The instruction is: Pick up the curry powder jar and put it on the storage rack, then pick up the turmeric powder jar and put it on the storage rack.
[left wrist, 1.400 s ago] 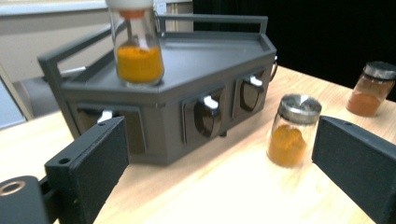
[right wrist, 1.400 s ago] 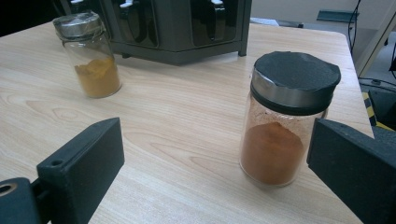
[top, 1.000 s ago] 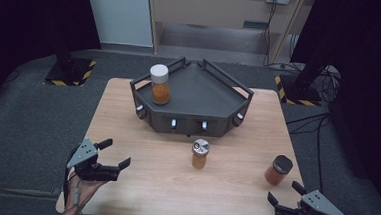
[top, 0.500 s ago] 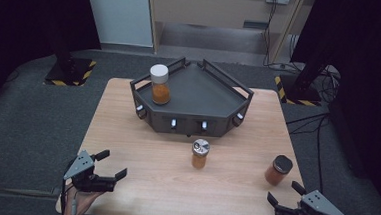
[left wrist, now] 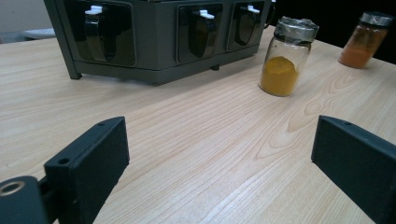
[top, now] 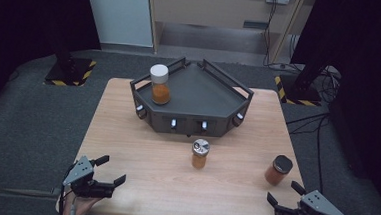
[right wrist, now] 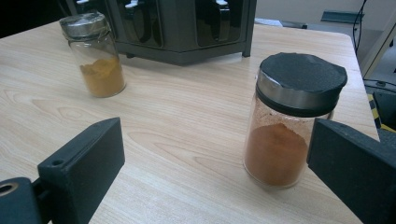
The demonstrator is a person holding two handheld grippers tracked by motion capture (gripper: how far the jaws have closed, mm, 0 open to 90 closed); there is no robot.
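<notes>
A dark grey angular tray rack [top: 199,88] stands at the back middle of the wooden table, with a white-lidded jar of orange powder [top: 160,84] on its left side. A silver-lidded jar of yellow powder [top: 200,153] [left wrist: 286,56] [right wrist: 95,54] stands just in front of the rack. A black-lidded jar of orange-brown powder [top: 278,170] [right wrist: 290,120] [left wrist: 365,39] stands at the right. My left gripper [top: 108,170] [left wrist: 219,161] is open near the front left edge. Just in front of the black-lidded jar my right gripper [top: 284,192] [right wrist: 215,163] hangs open, holding nothing.
The rack's front face [left wrist: 154,32] has several dark windows with white clips. Grey carpet surrounds the table [top: 141,149]. Black stands with striped bases [top: 68,70] flank the back corners, and cables [top: 322,130] lie on the floor at right.
My left gripper has drawn back toward the front edge of the table. The right gripper and all jars have stayed in place.
</notes>
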